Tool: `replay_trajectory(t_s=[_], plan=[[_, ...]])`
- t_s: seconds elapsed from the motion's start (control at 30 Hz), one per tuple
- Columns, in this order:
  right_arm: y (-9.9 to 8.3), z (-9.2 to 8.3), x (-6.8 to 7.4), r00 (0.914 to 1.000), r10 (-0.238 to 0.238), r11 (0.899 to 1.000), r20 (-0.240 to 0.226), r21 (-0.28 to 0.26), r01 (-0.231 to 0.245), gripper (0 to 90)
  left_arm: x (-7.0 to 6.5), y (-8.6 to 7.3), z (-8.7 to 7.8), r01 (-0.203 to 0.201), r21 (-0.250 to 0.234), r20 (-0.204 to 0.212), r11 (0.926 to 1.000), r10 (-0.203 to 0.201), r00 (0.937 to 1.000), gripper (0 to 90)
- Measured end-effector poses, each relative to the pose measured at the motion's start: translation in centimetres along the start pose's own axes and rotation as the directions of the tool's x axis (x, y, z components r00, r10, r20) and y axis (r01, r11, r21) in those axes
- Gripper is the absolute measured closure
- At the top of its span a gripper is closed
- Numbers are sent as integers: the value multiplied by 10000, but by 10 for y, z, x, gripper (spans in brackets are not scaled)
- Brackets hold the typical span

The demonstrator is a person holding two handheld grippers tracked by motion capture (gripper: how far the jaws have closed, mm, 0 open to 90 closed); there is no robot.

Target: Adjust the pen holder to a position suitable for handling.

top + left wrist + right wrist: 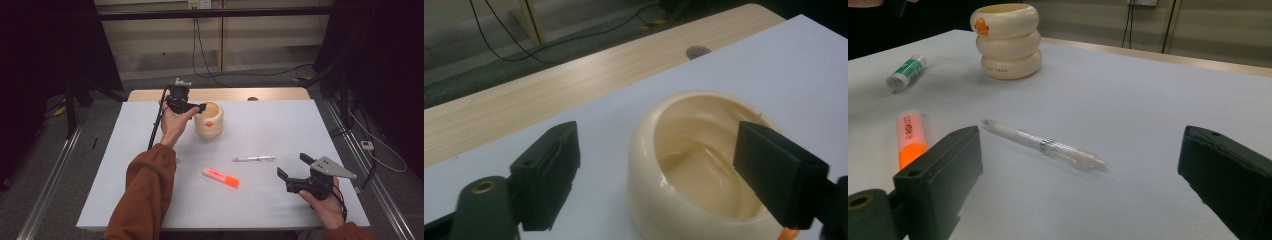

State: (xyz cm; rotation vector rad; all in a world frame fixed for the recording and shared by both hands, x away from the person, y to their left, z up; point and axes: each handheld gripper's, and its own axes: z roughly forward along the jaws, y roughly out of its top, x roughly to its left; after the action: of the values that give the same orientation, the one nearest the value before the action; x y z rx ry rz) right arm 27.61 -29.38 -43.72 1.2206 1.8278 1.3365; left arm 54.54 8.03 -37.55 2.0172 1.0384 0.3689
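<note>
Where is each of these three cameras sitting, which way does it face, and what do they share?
High view: above the person's side, facing forward and down on the table; both forearms, left gripper, right gripper.
Left gripper view: on the left gripper, looking down into the cream holder.
Right gripper view: on the right gripper, low across the table toward the pen.
Shared: the holder, in all three.

A cream pen holder [208,120] with a small orange mark on its side stands near the far edge of a white surface [280,125]. The marker [220,177] is orange with a white end, the pen [253,158] clear and white, the glue stick [906,71] green and white. Both grippers, left gripper [201,107] and right gripper [292,165], are black. The sleeve [147,195] is rust brown. A pale wood strip [150,94] runs along the far edge.
</note>
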Motion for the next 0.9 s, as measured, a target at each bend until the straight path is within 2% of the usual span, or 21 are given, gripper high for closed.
replay_trajectory(t_s=[0.03, 0.13, 0.2, 0.3, 0.33, 0.4, 0.43, 0.47, 0.5, 0.57, 0.67, 0.77, 0.9], plan=[[0, 0, 0, 10000, -26, 10000, -27, 6, 26, 36, 1, 1, 1, -81, 56, -31, 10000, 81, 10000, 232], [0, 0, 0, 10000, 3, 10000, -36, -5, -3, 36, 3, 2, 7, 67, 297, 30, 9995, -68, 10000, 283], [0, 0, 0, 10000, -6, 10000, -45, -8, 6, 36, 4, 2, 10, 59, 437, 45, 9990, -61, 10000, 350], [0, 0, 0, 10000, -23, 10000, -50, 19, 23, 36, 5, 1, 15, 146, 558, 103, 9983, -152, 9998, 368], [0, 0, 0, 10000, -37, 10000, -49, 15, 38, 36, 5, 0, 17, 143, 604, 137, 9981, -152, 9998, 416], [0, 0, 0, 10000, -25, 10000, -38, 23, 25, 36, 5, -2, 20, 116, 738, 198, 9972, -131, 9997, 433], [0, 0, 0, 10000, -34, 10000, -47, 15, 34, 36, 5, -2, 22, 129, 774, 213, 9969, -146, 9997, 473], [0, 0, 0, 10000, -34, 10000, -47, 15, 34, 36, 4, -3, 24, 180, 815, 182, 9965, -195, 9996, 473], [0, 0, 0, 10000, -47, 10000, -38, 29, 47, 37, 4, -4, 26, 215, 1035, 88, 9944, -226, 9997, 515], [0, 0, 0, 10000, -14, 10000, -34, 44, 15, 37, 3, -5, 27, 299, 1076, 81, 9937, -309, 9995, 548], [0, 1, 0, 10000, -34, 10000, -67, 46, 34, 36, 2, -6, 31, 215, 1209, 173, 9924, -238, 9996, 605], [0, 0, 0, 10000, -31, 10000, -38, 43, 31, 36, 4, -7, 31, 350, 1180, 111, 9924, -366, 9993, 664], [0, 0, 0, 10000, -18, 10000, -47, 50, 18, 36, 6, -7, 31, 448, 1225, 50, 9915, -458, 9989, 690]])
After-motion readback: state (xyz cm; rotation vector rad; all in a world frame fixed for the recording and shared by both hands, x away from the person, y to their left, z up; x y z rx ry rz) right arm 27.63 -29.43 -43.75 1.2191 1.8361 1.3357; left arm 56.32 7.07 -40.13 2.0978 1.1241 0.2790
